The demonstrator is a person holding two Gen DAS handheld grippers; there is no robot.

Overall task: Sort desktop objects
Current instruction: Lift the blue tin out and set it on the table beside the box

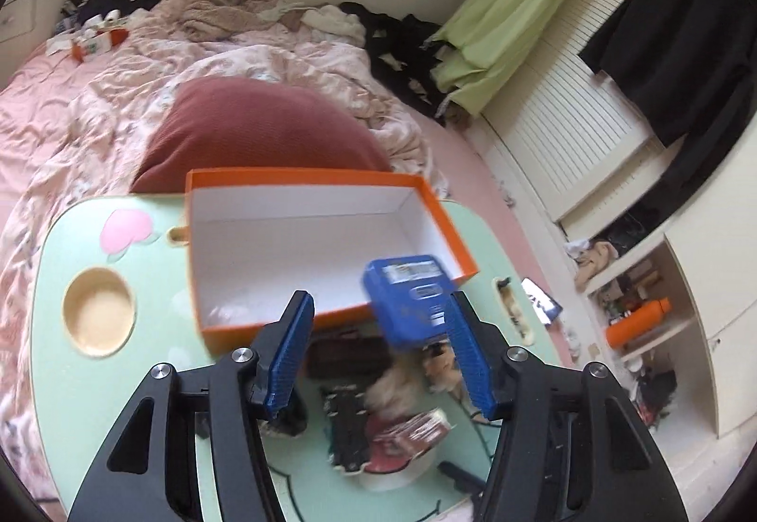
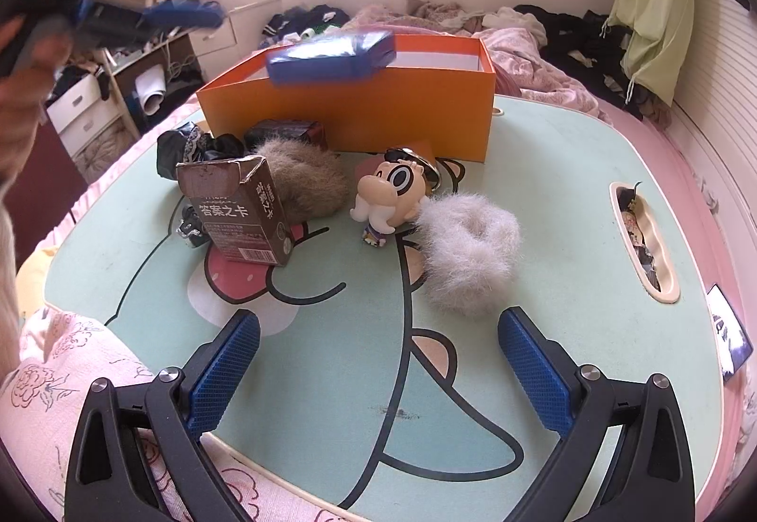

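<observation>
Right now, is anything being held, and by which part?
Nothing: the blue box hangs in mid-air over the orange box, clear of the left gripper; the right gripper is empty.

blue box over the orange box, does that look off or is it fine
The blue box looks odd: tilted and motion-blurred over the orange box rim, resting on nothing. The left gripper has its jaws apart, not pressing it, so it looks dropped.
</observation>
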